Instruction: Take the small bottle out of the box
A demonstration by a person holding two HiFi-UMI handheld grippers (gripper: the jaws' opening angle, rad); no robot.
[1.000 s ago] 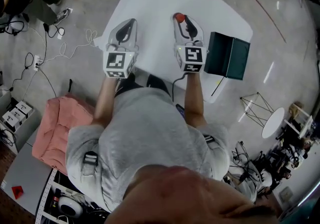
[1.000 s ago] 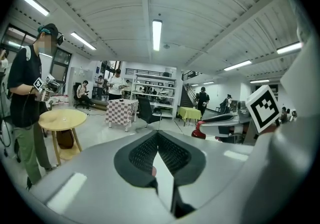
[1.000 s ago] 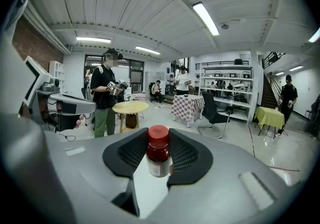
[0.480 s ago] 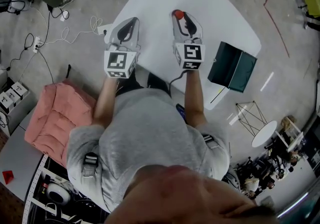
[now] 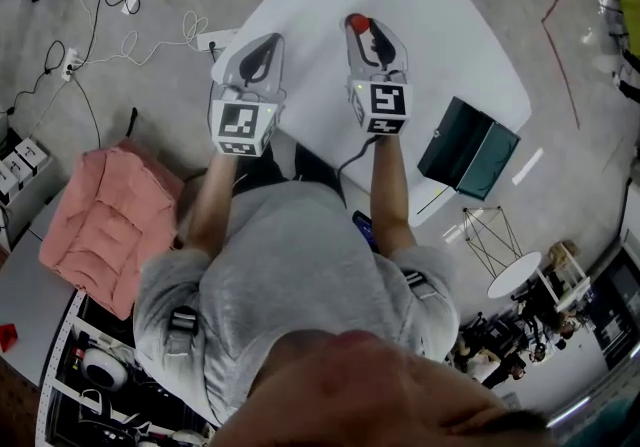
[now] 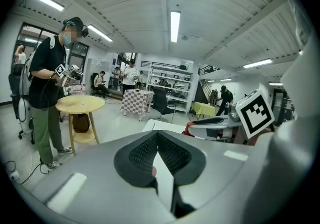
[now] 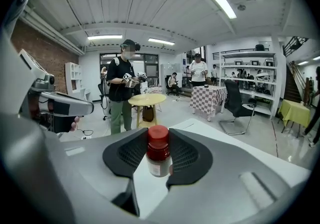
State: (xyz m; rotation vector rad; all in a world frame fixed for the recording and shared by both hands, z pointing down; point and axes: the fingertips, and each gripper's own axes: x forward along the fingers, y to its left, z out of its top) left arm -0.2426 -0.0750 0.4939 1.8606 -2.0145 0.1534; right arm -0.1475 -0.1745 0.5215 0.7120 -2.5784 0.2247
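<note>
The small bottle (image 7: 158, 160), clear with a red cap (image 5: 357, 23), sits upright between the pads of my right gripper (image 7: 158, 144), which is shut on it above the white table (image 5: 440, 25). In the head view my right gripper (image 5: 366, 32) is left of the dark green box (image 5: 470, 147), well apart from it. The box stands open near the table's right edge. My left gripper (image 5: 262, 45) hovers beside the right one over the table's left edge. Its pads (image 6: 172, 155) meet at the tips with nothing between them.
A pink cushion (image 5: 95, 225) lies on the floor to the left, with cables (image 5: 100, 45) beyond it. A wire stand (image 5: 490, 235) sits right of the table. A person (image 7: 121, 92) stands by a round wooden table (image 7: 146, 99) ahead.
The head view has swung, so the box and floor sit differently in the picture. Both grippers keep about the same place over the table, the bottle still in the right one.
</note>
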